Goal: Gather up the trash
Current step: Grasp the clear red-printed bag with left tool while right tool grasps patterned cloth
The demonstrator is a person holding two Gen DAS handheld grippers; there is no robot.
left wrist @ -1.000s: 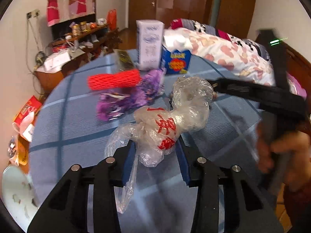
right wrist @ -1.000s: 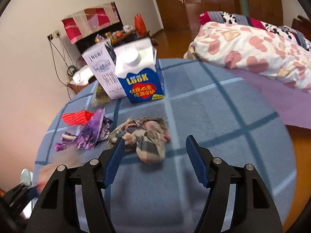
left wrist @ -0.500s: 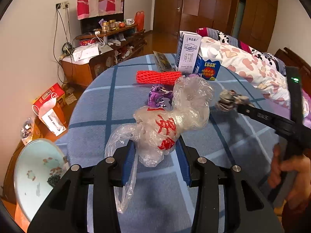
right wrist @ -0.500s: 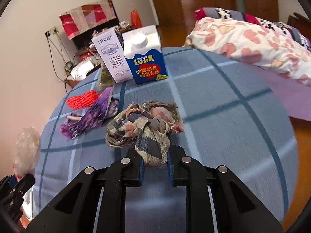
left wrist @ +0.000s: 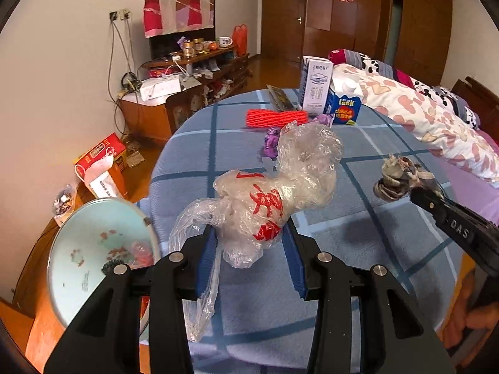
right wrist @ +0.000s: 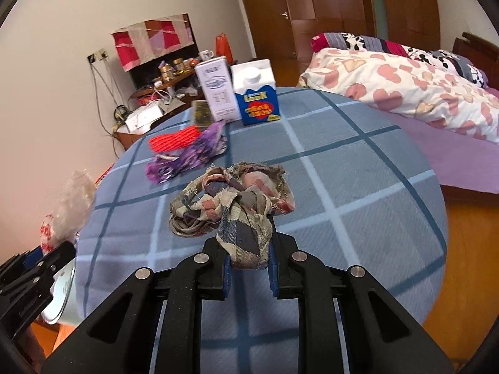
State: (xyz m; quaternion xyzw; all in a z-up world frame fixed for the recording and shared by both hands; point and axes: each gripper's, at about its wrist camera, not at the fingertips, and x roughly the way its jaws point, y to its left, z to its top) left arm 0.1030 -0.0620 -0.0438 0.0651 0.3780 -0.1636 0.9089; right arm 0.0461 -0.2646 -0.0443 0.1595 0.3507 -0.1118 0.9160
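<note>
A crumpled plastic bag [left wrist: 274,196] is clamped in the half-open left tongs [left wrist: 252,258], above the counter [left wrist: 389,243]. A knotted rag [right wrist: 237,205] is pinched in the nearly closed right tongs [right wrist: 248,265], clear of the counter. Both tongs are angled downward. Only in the left view is a basin [left wrist: 93,249] seen whole beside the counter.

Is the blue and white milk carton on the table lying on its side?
No, the blue and white milk carton stands upright beside a tall white box.
</note>
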